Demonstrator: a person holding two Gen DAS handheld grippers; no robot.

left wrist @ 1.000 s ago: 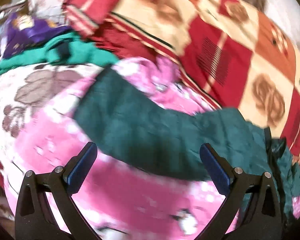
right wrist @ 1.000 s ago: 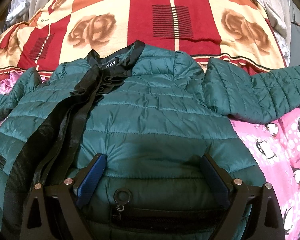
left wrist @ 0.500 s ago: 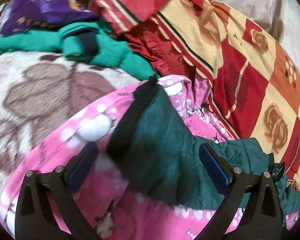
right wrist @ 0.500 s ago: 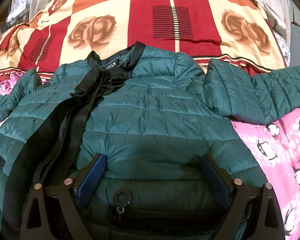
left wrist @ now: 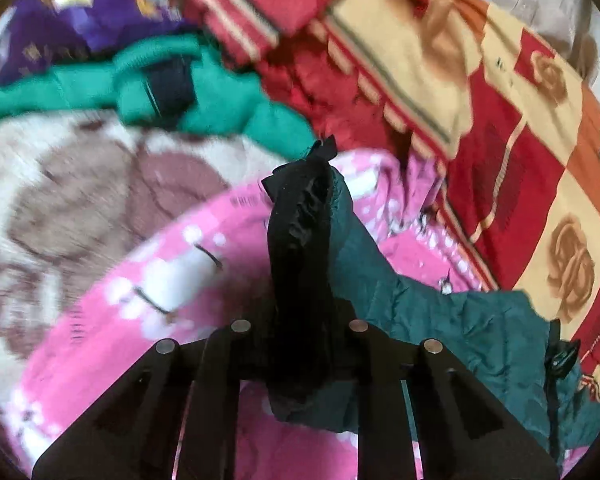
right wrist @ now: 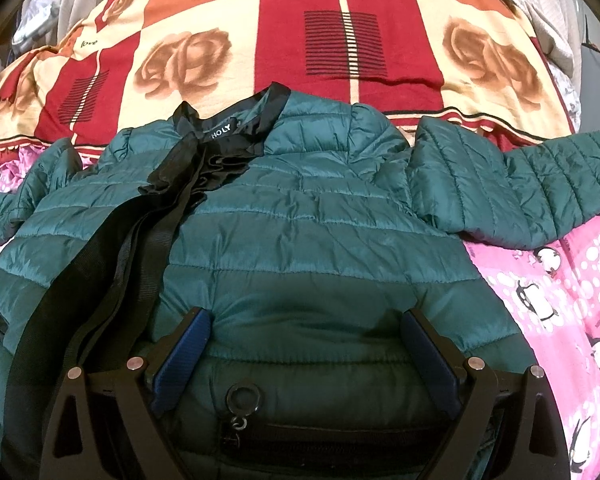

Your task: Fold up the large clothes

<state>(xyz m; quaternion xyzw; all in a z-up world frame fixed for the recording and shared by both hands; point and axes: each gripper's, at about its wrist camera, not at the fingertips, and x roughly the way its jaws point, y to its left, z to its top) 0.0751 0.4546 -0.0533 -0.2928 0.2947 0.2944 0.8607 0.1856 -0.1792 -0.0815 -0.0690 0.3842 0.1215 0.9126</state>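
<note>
A dark green quilted jacket [right wrist: 320,240] lies spread on the bed, collar away from me, black lining and straps along its left side. Its right sleeve [right wrist: 520,184] lies out to the right. My right gripper [right wrist: 304,344] is open and rests on the jacket's lower front, just above a pocket zip ring [right wrist: 243,394]. In the left wrist view, my left gripper [left wrist: 300,344] is shut on the black cuff end of the jacket's left sleeve [left wrist: 304,248], which stands up between the jaws; the rest of the jacket [left wrist: 480,340] trails to the right.
A pink penguin-print blanket [right wrist: 560,300] lies under the jacket, also in the left wrist view [left wrist: 160,320]. A red and cream rose blanket [right wrist: 300,40] covers the far bed. A bright green garment [left wrist: 204,92], a purple one [left wrist: 68,20] and a white flowered blanket [left wrist: 60,200] lie left.
My left gripper has closed on the sleeve's cuff end, which was lying flat between open jaws before, and now holds it raised. The right gripper has not moved.
</note>
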